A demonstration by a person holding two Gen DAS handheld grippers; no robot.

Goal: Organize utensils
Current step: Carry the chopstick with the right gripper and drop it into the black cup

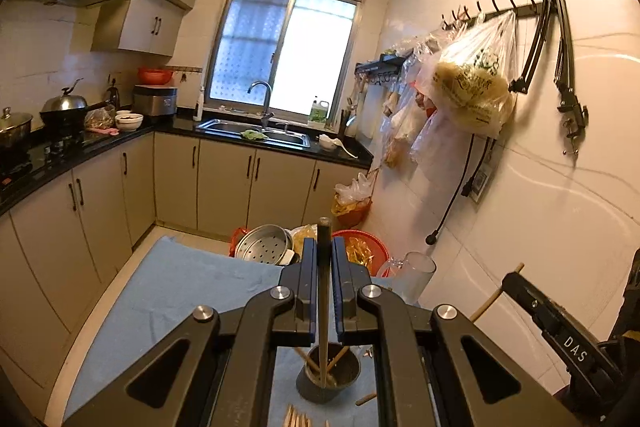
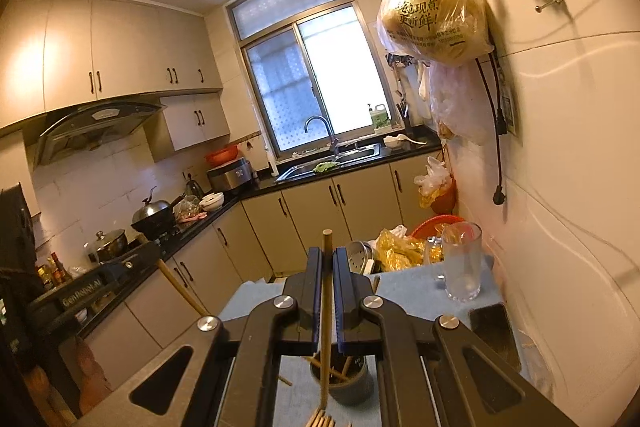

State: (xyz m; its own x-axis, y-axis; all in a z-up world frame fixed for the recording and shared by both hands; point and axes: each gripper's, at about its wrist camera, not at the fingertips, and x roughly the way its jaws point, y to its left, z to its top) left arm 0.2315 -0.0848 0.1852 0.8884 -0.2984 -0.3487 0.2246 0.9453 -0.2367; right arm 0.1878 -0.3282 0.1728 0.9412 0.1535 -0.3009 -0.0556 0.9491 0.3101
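Pinching one slim wooden chopstick (image 1: 323,291) (image 2: 327,307) apiece, left tool (image 1: 323,251) and right tool (image 2: 327,259) (nearly closed) hang over a round dark holder (image 1: 331,373).

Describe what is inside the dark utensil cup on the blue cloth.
The dark utensil cup holds a few wooden chopsticks leaning at angles. The left tool grips another chopstick whose tip reaches into the cup. The cup's bottom is too dark to see.
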